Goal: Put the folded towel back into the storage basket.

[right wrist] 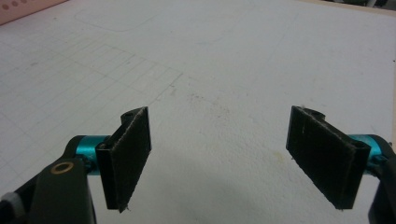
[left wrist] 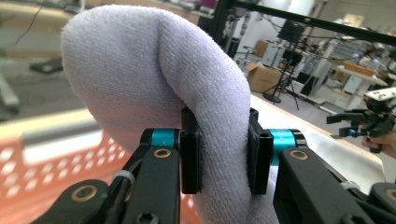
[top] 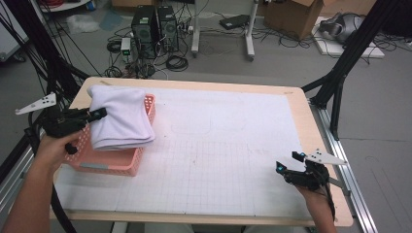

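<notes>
One broad table (top: 228, 145) takes up most of the high view, its top covered by a white sheet printed with a faint grid and edged in pale wood. At its left end sits a pink basket (top: 109, 165) with perforated walls, standing near the table's left edge. Over the basket lies a folded white towel (top: 121, 119), thick and soft, covering the far part of the basket and hanging over its right-hand rim toward the grid sheet; the near part of the basket stays uncovered.

The left claw (top: 99, 114) comes in from the left side, held in the person's left hand (top: 53, 148), and meets the towel at its left edge. In the left gripper view the towel (left wrist: 154, 79) bulges up in a rounded fold between the two black pads (left wrist: 190, 154), which press into the cloth from both sides, so this claw pinches the towel. The pink basket (left wrist: 42, 163) shows blurred below and to the left of it.

The right claw (top: 289, 162) sits well apart from the basket, near the table's near right corner. In the right gripper view its pads (right wrist: 128, 156) stand spread wide, with nothing but the white sheet (right wrist: 219, 65) between them.
</notes>
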A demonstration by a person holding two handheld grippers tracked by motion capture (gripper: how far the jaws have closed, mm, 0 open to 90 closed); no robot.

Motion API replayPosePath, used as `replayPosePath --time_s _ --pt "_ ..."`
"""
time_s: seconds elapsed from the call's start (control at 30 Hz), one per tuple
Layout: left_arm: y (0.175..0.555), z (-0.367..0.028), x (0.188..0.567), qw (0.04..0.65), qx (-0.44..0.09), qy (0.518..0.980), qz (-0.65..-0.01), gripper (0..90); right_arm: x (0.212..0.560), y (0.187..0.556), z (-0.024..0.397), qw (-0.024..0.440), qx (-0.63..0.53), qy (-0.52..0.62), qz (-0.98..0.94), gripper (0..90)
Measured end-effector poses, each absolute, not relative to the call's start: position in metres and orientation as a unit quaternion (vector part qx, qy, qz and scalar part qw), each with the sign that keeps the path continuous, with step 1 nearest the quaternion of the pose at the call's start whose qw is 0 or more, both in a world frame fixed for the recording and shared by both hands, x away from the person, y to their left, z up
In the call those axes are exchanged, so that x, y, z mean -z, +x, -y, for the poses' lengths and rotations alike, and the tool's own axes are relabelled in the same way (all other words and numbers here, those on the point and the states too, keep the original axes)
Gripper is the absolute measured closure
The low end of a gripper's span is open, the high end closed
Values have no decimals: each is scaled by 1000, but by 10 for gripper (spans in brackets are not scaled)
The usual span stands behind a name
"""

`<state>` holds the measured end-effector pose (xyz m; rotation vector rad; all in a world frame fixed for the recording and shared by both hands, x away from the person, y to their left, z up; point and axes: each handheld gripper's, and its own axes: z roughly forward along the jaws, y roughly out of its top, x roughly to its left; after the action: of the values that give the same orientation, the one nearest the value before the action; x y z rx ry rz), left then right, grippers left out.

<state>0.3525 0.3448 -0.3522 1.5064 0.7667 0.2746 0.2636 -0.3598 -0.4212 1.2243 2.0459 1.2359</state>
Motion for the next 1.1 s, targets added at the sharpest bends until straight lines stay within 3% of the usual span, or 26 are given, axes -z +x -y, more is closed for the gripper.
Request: replayPosePath --time_s 0.43,0.8,0.9,1.0,1.1 --pt "368 -356 373 551 -100 696 -449 700 423 264 357 226 -442 442 -747 212" --pt "378 -339 376 393 -154 741 -522 658 424 264 357 224 -440 443 -749 212" --pt "380 -336 376 371 -170 739 -537 601 424 264 356 224 -439 444 -749 212" --pt "380 -335 374 358 -196 722 -559 422 424 264 356 222 -440 444 -749 212" --pt "374 -333 365 367 -246 699 -562 358 423 264 356 224 -440 442 -749 212"
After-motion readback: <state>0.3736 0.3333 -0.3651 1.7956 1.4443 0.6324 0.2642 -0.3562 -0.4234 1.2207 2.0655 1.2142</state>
